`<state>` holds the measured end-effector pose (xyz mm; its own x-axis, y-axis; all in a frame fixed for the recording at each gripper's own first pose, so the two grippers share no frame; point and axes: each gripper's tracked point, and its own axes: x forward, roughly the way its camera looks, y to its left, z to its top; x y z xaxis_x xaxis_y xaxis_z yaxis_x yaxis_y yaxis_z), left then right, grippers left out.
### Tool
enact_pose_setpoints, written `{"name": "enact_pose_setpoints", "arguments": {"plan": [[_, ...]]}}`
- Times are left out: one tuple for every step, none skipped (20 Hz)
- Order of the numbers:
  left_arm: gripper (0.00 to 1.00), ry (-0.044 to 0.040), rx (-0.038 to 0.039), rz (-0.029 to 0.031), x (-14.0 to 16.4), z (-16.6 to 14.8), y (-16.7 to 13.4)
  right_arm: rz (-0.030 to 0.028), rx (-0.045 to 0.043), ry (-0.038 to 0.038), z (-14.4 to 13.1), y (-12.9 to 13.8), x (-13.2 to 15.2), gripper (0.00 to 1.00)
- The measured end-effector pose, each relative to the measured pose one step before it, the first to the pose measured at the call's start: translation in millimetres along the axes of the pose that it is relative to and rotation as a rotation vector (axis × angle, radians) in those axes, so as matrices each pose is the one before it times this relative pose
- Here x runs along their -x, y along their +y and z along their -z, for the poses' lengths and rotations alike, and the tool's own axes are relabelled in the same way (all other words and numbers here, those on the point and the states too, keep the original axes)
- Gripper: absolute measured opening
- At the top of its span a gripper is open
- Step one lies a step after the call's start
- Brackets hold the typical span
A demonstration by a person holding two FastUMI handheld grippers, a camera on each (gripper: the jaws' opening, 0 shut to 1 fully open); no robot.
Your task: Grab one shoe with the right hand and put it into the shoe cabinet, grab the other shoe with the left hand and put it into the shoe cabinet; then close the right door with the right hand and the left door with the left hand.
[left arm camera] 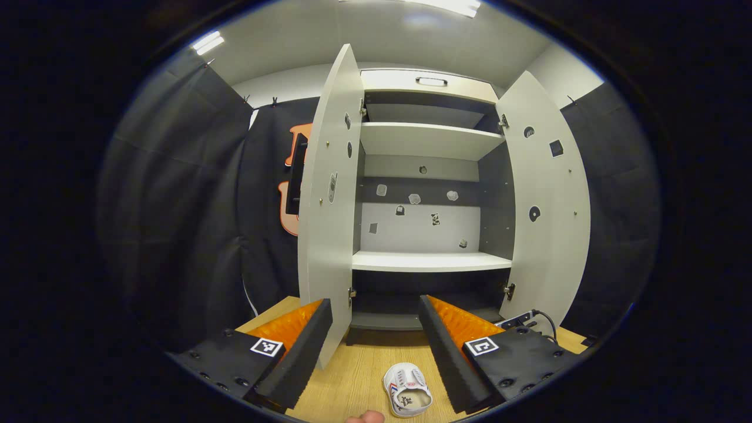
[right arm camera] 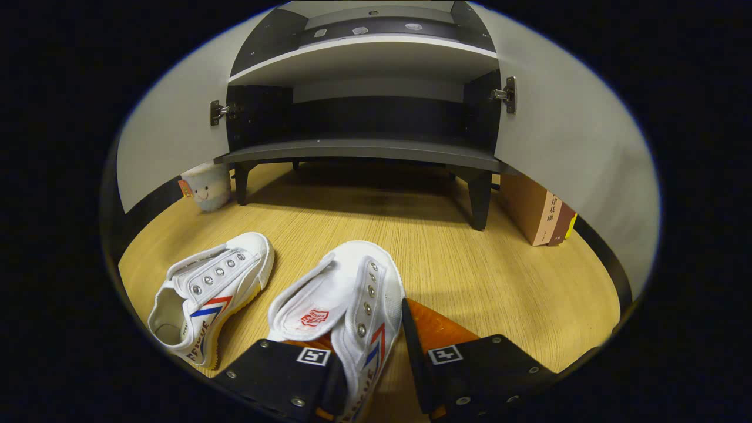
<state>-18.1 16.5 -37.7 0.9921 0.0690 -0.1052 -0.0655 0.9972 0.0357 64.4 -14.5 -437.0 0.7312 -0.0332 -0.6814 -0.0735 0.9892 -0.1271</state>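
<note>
Two white canvas shoes with red and blue stripes lie on the wooden floor in front of the shoe cabinet, whose two doors stand wide open. In the right gripper view, my right gripper is shut on the side wall of the nearer shoe, one finger inside it and one outside. The other shoe lies to its left, untouched. In the left gripper view, my left gripper is open and held high, facing the cabinet's shelves. One shoe shows on the floor below its fingers.
The left door and right door swing out toward me. A small plush cup sits by the cabinet's left leg and books lean at its right. A power strip with a cable lies near the right door.
</note>
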Motion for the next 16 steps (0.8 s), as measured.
{"name": "enact_pose_setpoints", "arguments": {"plan": [[0.96, -0.0003, -0.00455, 0.00035, 0.25, -0.53, -1.02, 0.04441, 0.01608, -0.00592, -0.78, -9.03, -1.84, 0.28], [0.96, 0.00109, -0.00625, 0.00157, 1.13, 0.53, -0.93, 0.00589, 0.01214, 0.00986, 1.76, -2.5, 2.28, 0.14], [0.96, 0.00018, -0.0078, 0.00072, 0.04, -0.6, -1.6, -0.0067, 0.0022, -0.01316, -2.22, 1.4, -1.26, 0.07], [0.96, -0.00252, -0.00585, 0.00078, 0.03, 0.04, 0.13, -0.00633, 0.00953, -0.00045, 0.52, 0.96, 1.04, 0.06], [0.96, 0.00012, -0.00142, 0.00357, 0.29, -0.04, -1.92, -0.00549, -0.0035, 0.00247, -0.06, 0.39, -0.6, 0.06], [0.96, 0.00145, 0.00211, 0.00547, -0.68, 0.85, -2.85, -0.00217, -0.00905, 0.00269, -1.08, 0.37, 3.64, 0.06], [0.96, -0.0011, 0.00319, 0.00514, 0.34, -0.47, -2.28, 0.00225, -0.00302, -0.00926, -3.18, -0.75, 3.47, 0.05], [0.97, -0.00369, 0.00307, 0.00381, -0.13, -0.07, -0.97, 0.00308, 0.00293, -0.0165, -6.21, -1.56, 6.62, 0.06], [0.97, -0.00441, 0.00244, 0.00489, -0.04, -0.09, -1.76, 0.00151, -0.00284, -0.02647, -9.83, -1.47, 10.57, 0.06], [0.97, -0.00243, 0.00091, 0.00563, -1.89, 0.53, -2.58, 0.00034, -0.01142, -0.02461, -12.68, 0.09, 11.08, 0.06], [0.97, -0.00307, -0.00055, 0.00531, -0.75, 0.4, -2.33, -0.00375, -0.01743, -0.02024, -13.43, 0.67, 12.2, 0.06], [0.97, -0.00538, -0.00108, 0.00611, -0.59, 0.21, -0.39, -0.02018, -0.02228, -0.02403, -15.52, 3.86, 15.23, 0.06], [0.97, -0.00784, -0.00429, 0.00698, -1.34, -0.06, -2.03, -0.02224, -0.03146, -0.03415, -19.41, 6.24, 13.8, 0.05], [0.97, -0.00943, -0.00971, 0.00376, -0.79, 0.72, -2.3, -0.01036, -0.03183, -0.03031, -21.18, 5.94, 13.67, 0.05], [0.97, -0.0088, -0.00726, 0.00392, -1.63, 0.1, -1.61, -0.00528, -0.02348, -0.03098, -24.14, 6.39, 11.63, 0.06], [0.97, -0.00796, -0.00126, 0.00801, -1.25, 0.97, -1.16, -0.00516, -0.00872, -0.03799, -27.79, 6.82, 8.93, 0.06]]}}
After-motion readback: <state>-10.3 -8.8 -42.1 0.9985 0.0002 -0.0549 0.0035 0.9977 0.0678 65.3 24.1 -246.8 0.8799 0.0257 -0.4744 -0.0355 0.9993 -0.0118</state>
